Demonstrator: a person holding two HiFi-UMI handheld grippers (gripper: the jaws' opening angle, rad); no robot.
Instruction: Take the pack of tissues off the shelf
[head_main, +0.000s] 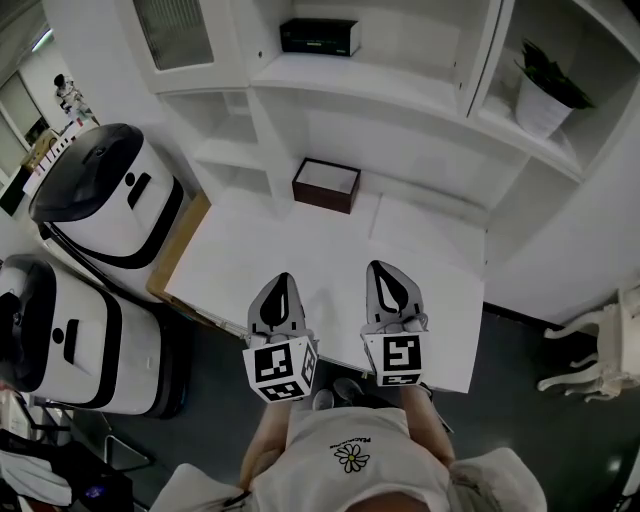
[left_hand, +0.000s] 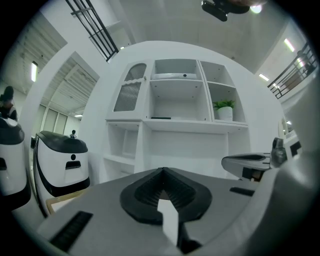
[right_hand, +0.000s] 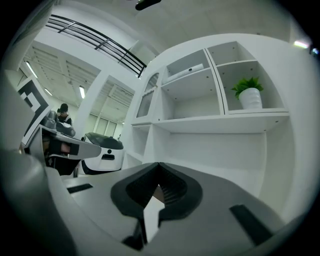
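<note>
Tissue pack (head_main: 320, 37) on shelf (head_main: 400, 88), plant (head_main: 552, 72) in white pot (head_main: 540, 110)

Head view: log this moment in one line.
left tongs: shut, empty | right tongs: shut, empty | pack: on shelf, untouched

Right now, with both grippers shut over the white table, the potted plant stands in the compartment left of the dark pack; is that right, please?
Not quite. The potted plant stands in the compartment right of the dark pack, as the head view shows. The left gripper and right gripper are indeed shut over the white table.
</note>
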